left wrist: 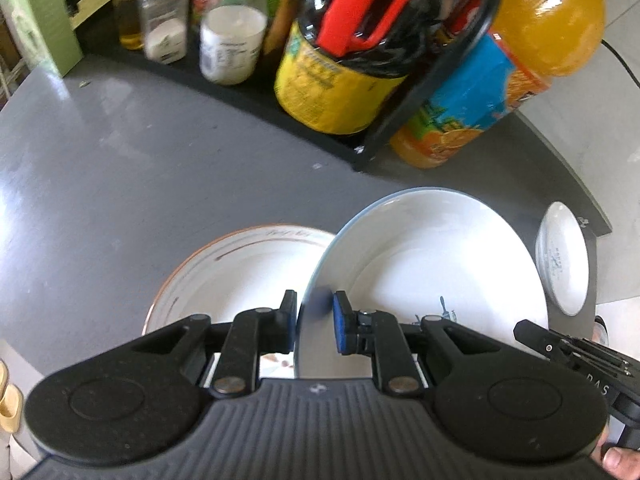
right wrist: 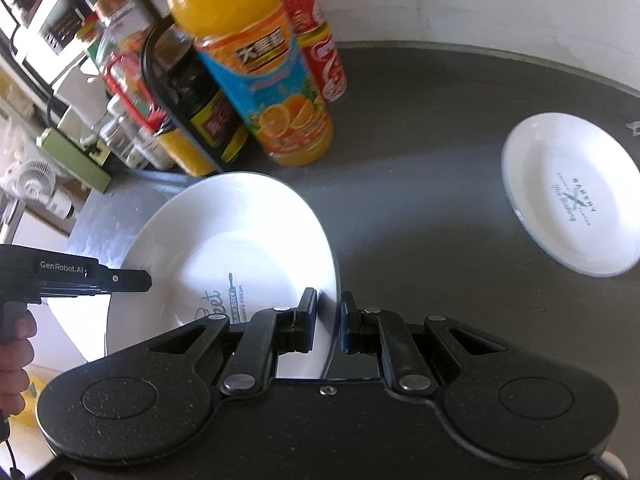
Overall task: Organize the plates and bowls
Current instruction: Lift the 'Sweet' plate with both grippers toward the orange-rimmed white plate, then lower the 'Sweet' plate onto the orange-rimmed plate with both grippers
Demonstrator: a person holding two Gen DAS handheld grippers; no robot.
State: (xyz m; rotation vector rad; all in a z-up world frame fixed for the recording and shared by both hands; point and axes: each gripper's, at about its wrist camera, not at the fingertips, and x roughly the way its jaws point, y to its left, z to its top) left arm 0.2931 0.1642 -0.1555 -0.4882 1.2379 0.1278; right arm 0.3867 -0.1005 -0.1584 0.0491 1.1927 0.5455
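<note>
Both grippers, left (left wrist: pixel 314 322) and right (right wrist: pixel 329 322), clamped on opposite rims of 1 white plate (left wrist: pixel 432 256), lifted above orange-rimmed plate (left wrist: pixel 240 268); best lowered level, released together

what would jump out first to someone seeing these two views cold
The white plate in the middle, lifted and tilted, with the left gripper and right gripper each clamped on opposite sides of its rim. Behind it stands a bright orange juice bottle by the black rack, and a small white dish lies alone on the dark table to the right.
</note>
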